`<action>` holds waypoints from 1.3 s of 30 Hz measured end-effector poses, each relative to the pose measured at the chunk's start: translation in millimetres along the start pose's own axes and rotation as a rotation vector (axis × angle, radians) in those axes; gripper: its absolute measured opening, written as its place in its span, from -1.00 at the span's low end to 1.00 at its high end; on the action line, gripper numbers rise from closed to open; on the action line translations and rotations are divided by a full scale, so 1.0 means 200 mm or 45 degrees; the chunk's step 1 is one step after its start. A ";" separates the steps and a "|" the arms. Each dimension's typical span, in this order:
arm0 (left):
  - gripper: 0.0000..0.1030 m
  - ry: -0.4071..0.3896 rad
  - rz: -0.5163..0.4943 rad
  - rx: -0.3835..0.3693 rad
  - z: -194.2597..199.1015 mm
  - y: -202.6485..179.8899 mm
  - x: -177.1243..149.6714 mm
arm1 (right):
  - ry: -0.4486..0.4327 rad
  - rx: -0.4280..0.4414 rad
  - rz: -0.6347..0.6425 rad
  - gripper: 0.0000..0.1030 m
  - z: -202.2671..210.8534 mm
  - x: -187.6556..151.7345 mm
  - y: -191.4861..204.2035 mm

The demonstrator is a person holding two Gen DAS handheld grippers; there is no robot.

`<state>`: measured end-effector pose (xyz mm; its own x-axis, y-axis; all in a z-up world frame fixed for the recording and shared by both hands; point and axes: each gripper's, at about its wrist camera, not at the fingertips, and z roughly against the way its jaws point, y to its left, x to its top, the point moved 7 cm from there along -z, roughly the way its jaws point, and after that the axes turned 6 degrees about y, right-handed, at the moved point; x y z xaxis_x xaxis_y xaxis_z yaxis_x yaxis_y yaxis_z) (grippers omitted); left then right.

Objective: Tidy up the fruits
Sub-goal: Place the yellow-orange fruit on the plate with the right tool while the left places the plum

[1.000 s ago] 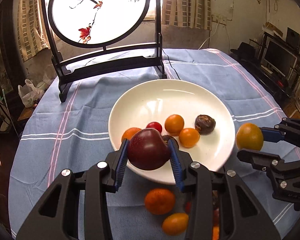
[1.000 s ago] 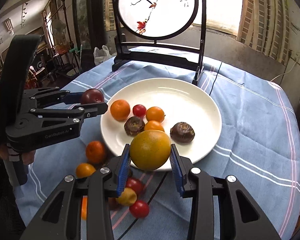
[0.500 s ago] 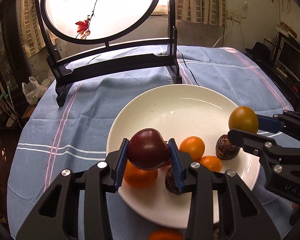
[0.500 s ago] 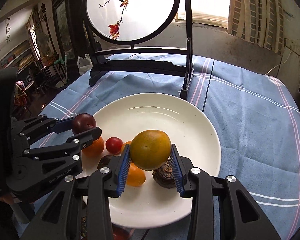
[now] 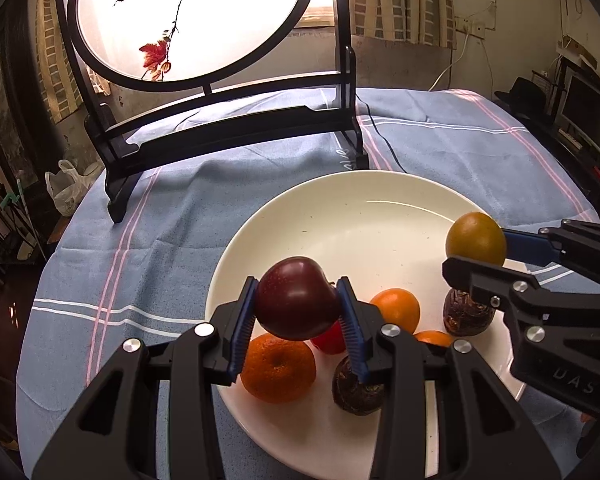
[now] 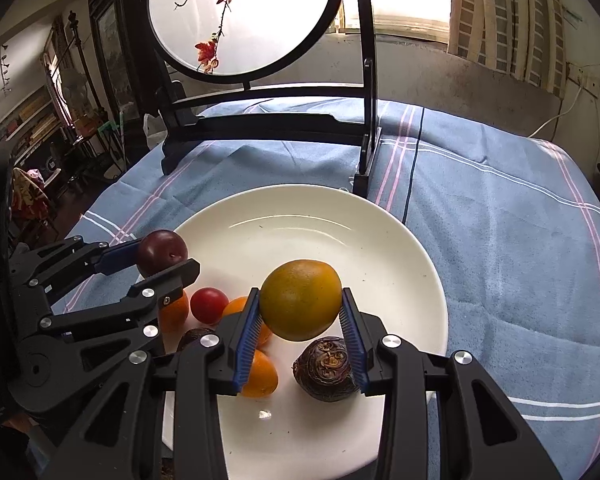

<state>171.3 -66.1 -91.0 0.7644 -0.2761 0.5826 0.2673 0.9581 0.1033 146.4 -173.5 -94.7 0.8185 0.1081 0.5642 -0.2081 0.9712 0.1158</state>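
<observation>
While both pairs of blue-padded fingers are clamped on fruit, nothing has yet been set down. The left gripper (image 5: 298, 322), at lower centre of its own view, is closed to a narrow gap on a dark red plum (image 5: 298, 304), its pads pressing the plum's two sides across the widest part. The right gripper (image 6: 300, 322), lower centre of its view, is pinched the same way on a yellow-green round fruit (image 6: 300, 300). Both fruits hang above the white plate (image 6: 300, 208), apart from its surface.

The plum looks smooth and glossy, probably light and a little soft, so a firm squeeze could bruise it and a loose one could let it slide; across the middle is the sensible hold. The yellow-green fruit looks firmer, with a matt rind, likely easier to keep.

Beneath the fingers, in the lower half of each frame, lie oranges (image 5: 278, 374), a small red tomato (image 6: 209, 305) and two wrinkled dark brown fruits (image 6: 326, 368). The plate's upper half is bare, the likelier spot for release.

Beyond, a blue striped tablecloth (image 6: 500, 240) covers the table, and a round painted screen (image 5: 188, 20) stands at upper left.
</observation>
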 end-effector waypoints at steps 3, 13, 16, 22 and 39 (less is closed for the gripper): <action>-0.24 -0.005 -0.001 0.003 0.00 0.00 0.01 | 0.004 0.001 -0.003 -0.24 -0.01 0.00 0.00; -0.24 -0.005 0.011 0.016 -0.02 0.02 0.03 | 0.011 -0.002 -0.014 -0.24 -0.03 0.01 -0.01; -0.22 0.016 0.012 0.018 -0.05 0.02 0.02 | 0.038 0.013 -0.021 -0.22 -0.06 0.01 0.00; 0.15 -0.002 0.034 0.027 -0.04 0.04 0.02 | -0.015 -0.014 -0.058 0.17 0.00 0.04 -0.01; 0.73 -0.325 0.030 -0.024 0.43 0.03 -0.11 | -0.468 -0.095 0.020 0.87 0.56 -0.15 0.07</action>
<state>105.4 -48.5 -33.9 0.5986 -0.2232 0.7693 0.2641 0.9617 0.0735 59.0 -186.0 -18.0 0.5657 0.0528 0.8229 -0.1686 0.9843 0.0527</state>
